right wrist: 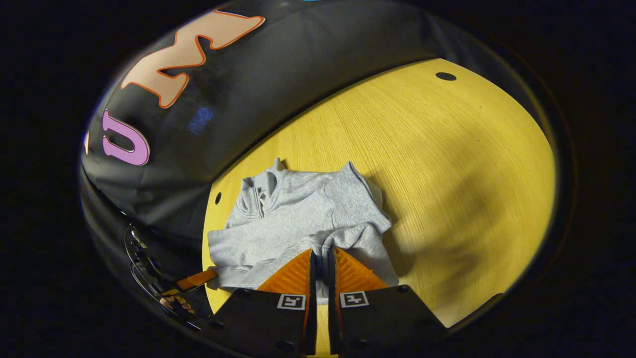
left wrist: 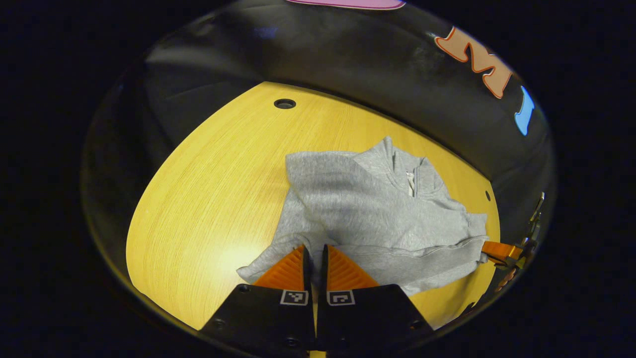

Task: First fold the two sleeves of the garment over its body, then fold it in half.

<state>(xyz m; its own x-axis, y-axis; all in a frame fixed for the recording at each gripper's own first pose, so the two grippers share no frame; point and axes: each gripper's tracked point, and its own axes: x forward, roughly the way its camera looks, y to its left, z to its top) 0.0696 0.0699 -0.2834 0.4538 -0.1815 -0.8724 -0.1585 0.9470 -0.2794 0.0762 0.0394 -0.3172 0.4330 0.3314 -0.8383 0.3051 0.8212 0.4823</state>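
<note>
Left gripper view first: we look along the left tool [left wrist: 315, 251], its two fingers drawn close together and pinching a fold of the grey garment [left wrist: 377, 209] at its near hem. The garment lies on the yellow wooden bench [left wrist: 218, 199], toward the bench's far right corner, collar and short zip pointing at the far edge, one sleeve laid across its body. A round hole [left wrist: 284, 103] sits in the bench near the far left corner. At the right edge we spot the right tool [left wrist: 489, 254], touching the garment's hem; we cannot tell from here how its fingers stand.

Now the right gripper view: the right tool [right wrist: 323, 256] has its fingers nearly together with grey cloth nipped between them. The garment [right wrist: 288, 219] lies by the bench's [right wrist: 447, 174] left edge, near the black wall. Low on the left, the left tool [right wrist: 198, 278] meets the hem, a hand [right wrist: 174, 300] behind it.
</note>
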